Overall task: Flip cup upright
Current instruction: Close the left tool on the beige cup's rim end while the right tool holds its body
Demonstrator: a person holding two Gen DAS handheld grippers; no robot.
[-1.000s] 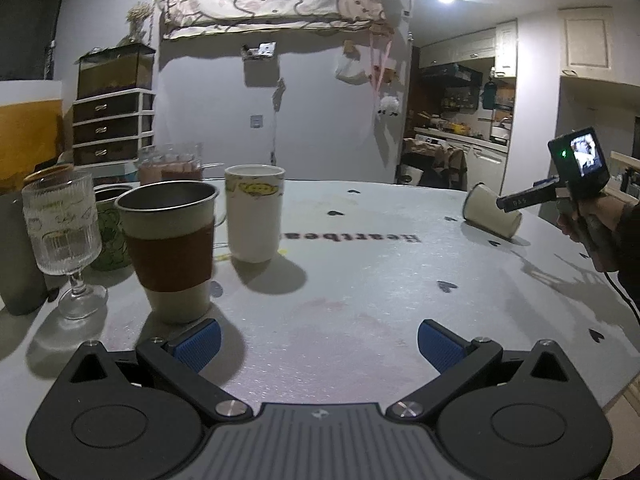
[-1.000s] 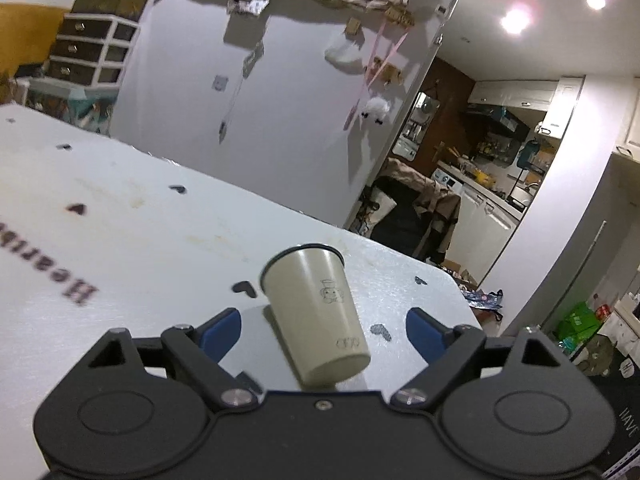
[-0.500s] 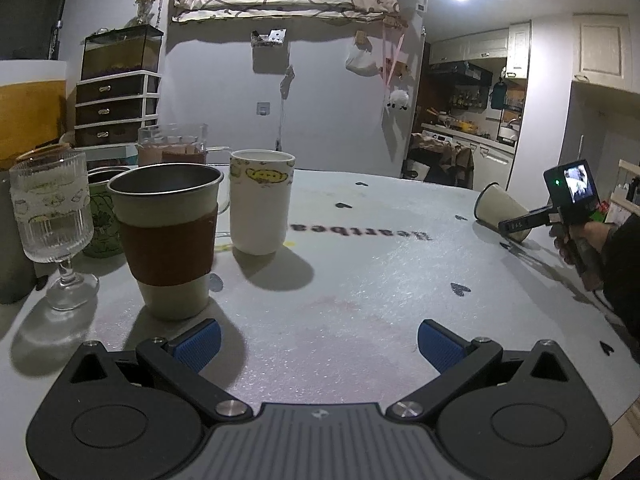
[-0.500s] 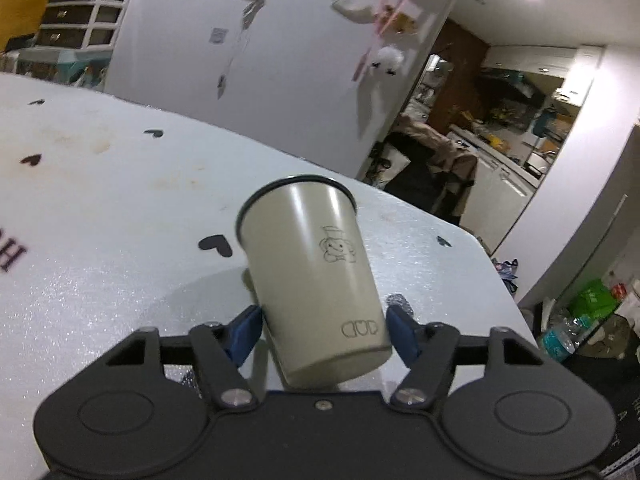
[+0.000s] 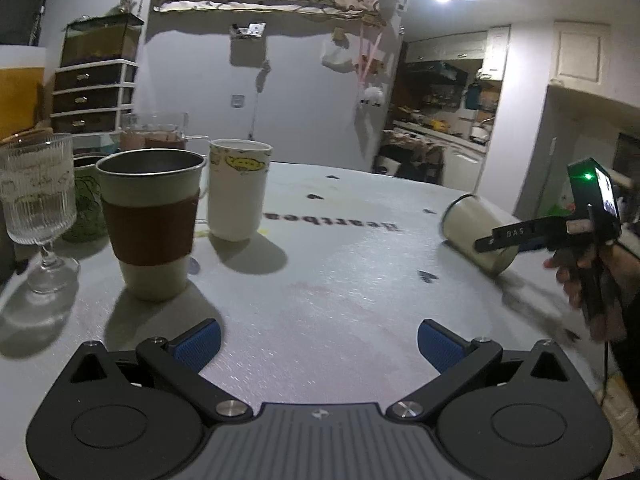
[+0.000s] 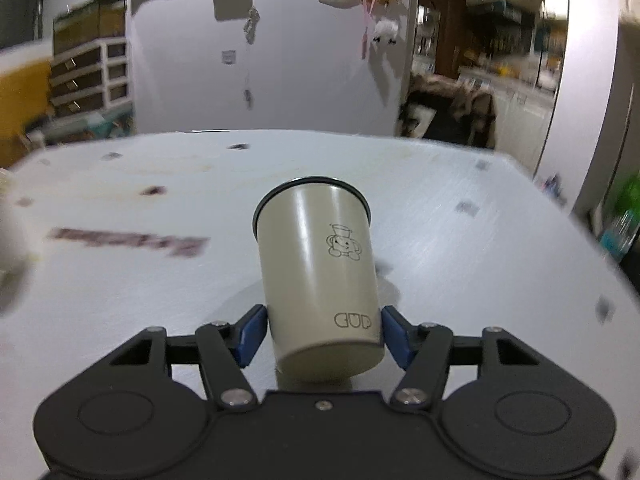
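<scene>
A cream cup (image 6: pixel 316 264) with a dark rim and a small cartoon print is held in my right gripper (image 6: pixel 322 336). The blue pads press its base on both sides. The cup is tilted, its mouth pointing away from the camera, its base lifted off the white table (image 6: pixel 120 280). In the left wrist view the same cup (image 5: pixel 466 220) leans at the right side of the table, with my right gripper (image 5: pixel 516 236) clamped on it. My left gripper (image 5: pixel 318 344) is open and empty low over the near table.
At the left stand a steel cup with a brown sleeve (image 5: pixel 150 220), a white mug with a yellow print (image 5: pixel 238 188), a ribbed wine glass (image 5: pixel 38 208) and a green cup (image 5: pixel 86 200). Drawers (image 5: pixel 92 92) and a kitchen (image 5: pixel 440 120) lie beyond the table.
My right gripper closed on the lying cup and lifted its base, and the view swung left. My left gripper stayed open, shifting only slightly.
</scene>
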